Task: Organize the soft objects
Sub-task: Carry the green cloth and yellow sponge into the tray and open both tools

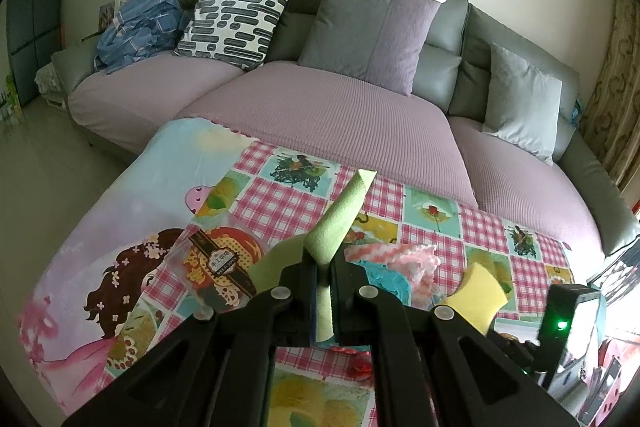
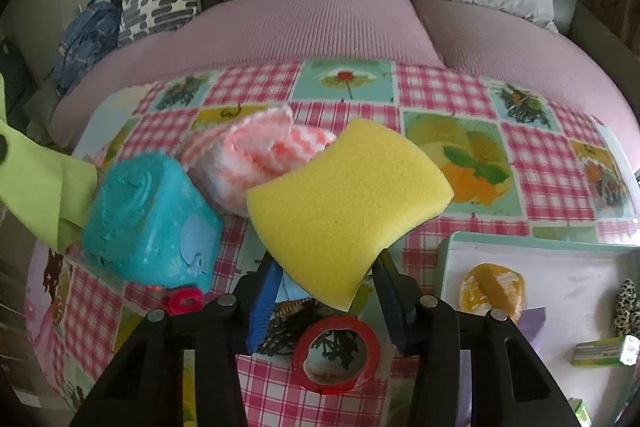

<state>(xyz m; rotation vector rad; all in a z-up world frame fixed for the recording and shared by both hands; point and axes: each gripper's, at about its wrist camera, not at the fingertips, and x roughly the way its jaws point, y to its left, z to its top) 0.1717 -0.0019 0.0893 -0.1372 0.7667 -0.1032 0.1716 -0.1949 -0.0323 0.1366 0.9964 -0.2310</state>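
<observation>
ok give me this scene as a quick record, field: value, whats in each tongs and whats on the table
left tongs: shut on green cloth
right tongs: gripping yellow sponge, lifted off the table
table cover: pink checked cloth with fruit pictures
on table: teal block, pink-white cloth, red tape roll
right side: white tray
behind: sofa with cushions

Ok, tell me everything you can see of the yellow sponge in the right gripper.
The yellow sponge is a thick foam pad with a fine porous surface, rounded corners and concave long edges. It is clean and plain, with no scouring layer showing. The right gripper clamps its near end between both fingers, bowing it slightly. It is tilted up and away from the camera, off the checked tablecloth, in front of the pink-and-white cloth and beside the teal block; contact with either is unclear.
</observation>
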